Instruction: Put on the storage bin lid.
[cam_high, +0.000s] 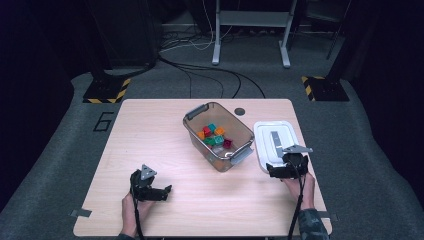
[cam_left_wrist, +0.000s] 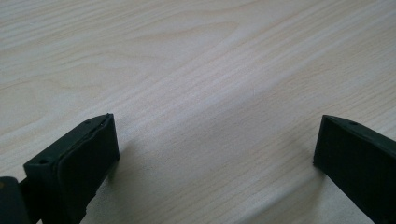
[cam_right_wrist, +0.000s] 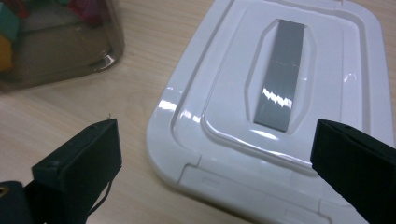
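A clear grey box with several coloured cubes inside sits at the table's middle. Its corner appears at the top left of the right gripper view. A white lid with a grey strip lies flat to the right of the box; the lid lies just ahead of my right gripper. That right gripper is open at the lid's near edge, jaws wide, one on each side of the lid's near end. My left gripper rests open at the near left, and the left gripper has bare wood between its jaws.
The light wooden table has free room at left and near the front. A dark round hole sits near its far edge. Cables and stand legs lie on the floor beyond the table.
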